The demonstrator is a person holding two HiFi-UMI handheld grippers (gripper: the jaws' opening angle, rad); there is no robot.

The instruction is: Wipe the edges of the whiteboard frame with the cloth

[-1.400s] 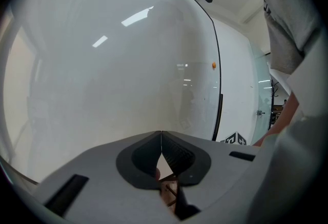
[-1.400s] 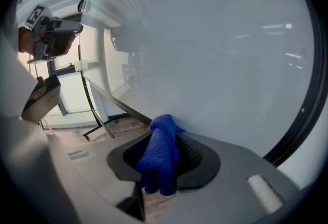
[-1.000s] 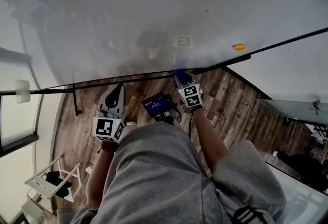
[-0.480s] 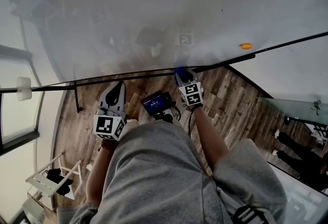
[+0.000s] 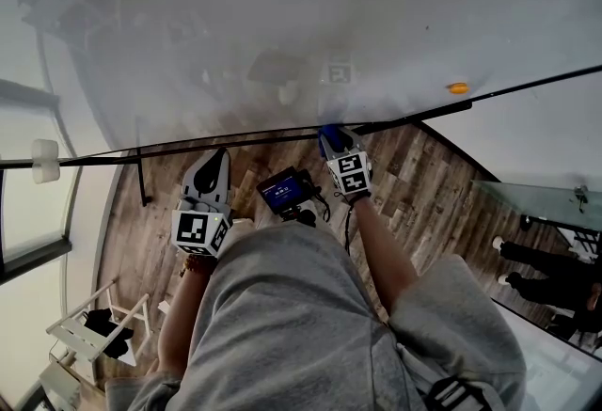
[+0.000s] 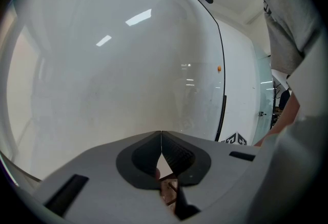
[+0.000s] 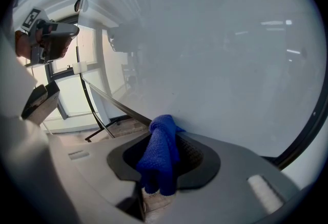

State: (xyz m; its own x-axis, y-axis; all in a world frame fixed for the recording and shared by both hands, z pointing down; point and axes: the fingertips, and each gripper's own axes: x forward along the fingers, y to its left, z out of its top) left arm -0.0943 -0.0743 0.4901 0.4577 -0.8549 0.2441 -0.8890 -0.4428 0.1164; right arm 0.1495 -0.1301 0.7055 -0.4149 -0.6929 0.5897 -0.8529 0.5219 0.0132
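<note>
The right gripper (image 7: 165,133) is clamping the blue cloth (image 7: 160,159) and holding it at the whiteboard's black bottom frame edge (image 5: 235,145), while the left gripper (image 6: 161,142) is hanging just below with jaws closed on nothing, so the wiping looks under way and next calls for sliding the cloth along that edge.

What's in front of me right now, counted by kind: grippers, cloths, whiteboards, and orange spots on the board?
Grippers: 2, the left gripper shut on nothing and the right gripper shut on the cloth
Cloths: 1, the blue cloth
Whiteboards: 1, the whiteboard
Orange spots: 1, the orange spot near the board's lower edge
Total: 5
</note>
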